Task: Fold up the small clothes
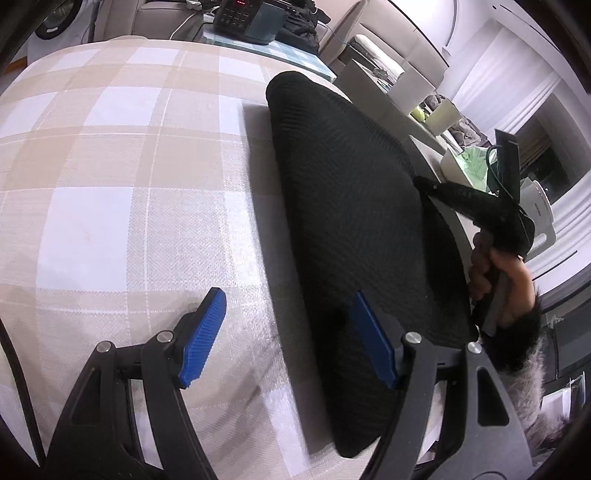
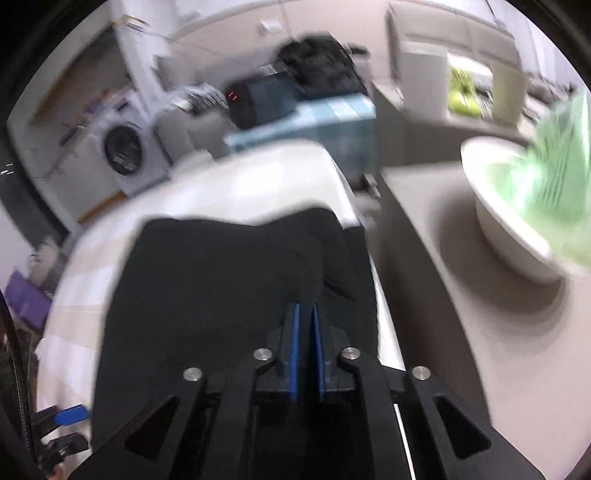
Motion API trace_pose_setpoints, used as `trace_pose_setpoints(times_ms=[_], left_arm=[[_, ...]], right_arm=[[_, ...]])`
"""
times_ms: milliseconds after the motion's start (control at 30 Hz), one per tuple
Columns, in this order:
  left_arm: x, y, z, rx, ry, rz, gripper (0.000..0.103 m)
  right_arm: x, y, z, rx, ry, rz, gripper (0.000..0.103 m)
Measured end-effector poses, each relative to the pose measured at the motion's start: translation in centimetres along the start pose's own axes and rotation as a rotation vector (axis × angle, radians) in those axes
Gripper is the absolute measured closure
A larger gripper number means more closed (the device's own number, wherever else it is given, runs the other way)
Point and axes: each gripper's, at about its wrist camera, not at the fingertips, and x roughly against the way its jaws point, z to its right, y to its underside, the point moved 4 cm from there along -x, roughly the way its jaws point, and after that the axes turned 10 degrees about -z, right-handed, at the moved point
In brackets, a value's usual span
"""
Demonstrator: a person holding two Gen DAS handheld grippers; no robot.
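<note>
A black knit garment [image 1: 351, 206] is lying flat along the right-hand side of the checked tabletop [image 1: 110, 166], its long edge running close to the tabletop's rim. It is appearing light, soft and limp, with a ribbed weave that should be giving good friction; judged best taken at an edge or corner, since the middle will only be bunching. The right gripper [image 2: 306, 317] is showing its jaws closed on a pinch of the garment's near edge, the cloth puckering there. The left gripper [image 1: 288, 332] is hovering with jaws open, one finger over the garment and one over bare cloth. Beside the tabletop a white bowl [image 2: 509, 236] holding something green is standing near the right gripper's path; a dark appliance [image 1: 247, 18] is sitting well beyond.
</note>
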Motion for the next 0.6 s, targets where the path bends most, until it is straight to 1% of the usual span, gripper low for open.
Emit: trace_pose_setpoints(times_ms=[33,67,100,167,200,233,333,433,467,500,533,567,600], left_arm=[[0.2,0.1,0.0,-0.001,-0.001,0.004,0.034],[0.3,0.2,0.0,0.003,-0.002,0.006,0.034],[0.4,0.2,-0.1,0.005,-0.001,0.007,0.034],[0.2,-0.1,-0.2,0.006,0.003,0.006,0.034],[0.0,-0.2,-0.1,0.005,0.003,0.005,0.034],[-0.1,-0.2,0.0,0.003,0.003,0.002,0.034],[-0.5,-0.1,0.7,-0.007,0.012,-0.004,0.034],[-0.8,0.1,1.4,-0.024,0.012,-0.008,0.034],[-0.8,0.3,1.5,-0.026,0.011,-0.01,0.034],[-0.8,0.4,1.7,-0.028,0.011,-0.011,0.034],[-0.7,0.5,1.8,-0.028,0.011,-0.01,0.034],[-0.6,0.5,1.8,-0.029,0.01,-0.007,0.034],[-0.4,0.6,1.8,-0.029,0.008,-0.004,0.034]], right_arm=[[0.2,0.2,0.6,-0.012,-0.018,-0.003,0.092],[1.2,0.8,0.8,-0.017,-0.049,0.011,0.086],[2.1,1.4,0.9,-0.01,-0.068,0.019,0.076],[3.9,2.9,1.0,-0.002,-0.118,0.025,0.064],[5.0,4.2,1.2,-0.002,-0.151,0.033,0.063],[5.7,5.6,1.3,0.002,-0.185,0.018,0.063],[6.2,8.3,1.1,-0.004,-0.233,-0.028,0.063],[5.6,10.9,0.1,0.023,-0.247,-0.066,0.063],[5.6,10.9,0.1,0.023,-0.247,-0.066,0.065],[5.1,11.1,0.0,0.032,-0.226,-0.074,0.07],[4.8,11.3,-0.1,0.036,-0.199,-0.082,0.078],[4.5,11.5,-0.3,0.038,-0.185,-0.095,0.094],[4.5,11.4,-0.5,0.035,-0.189,-0.097,0.095]])
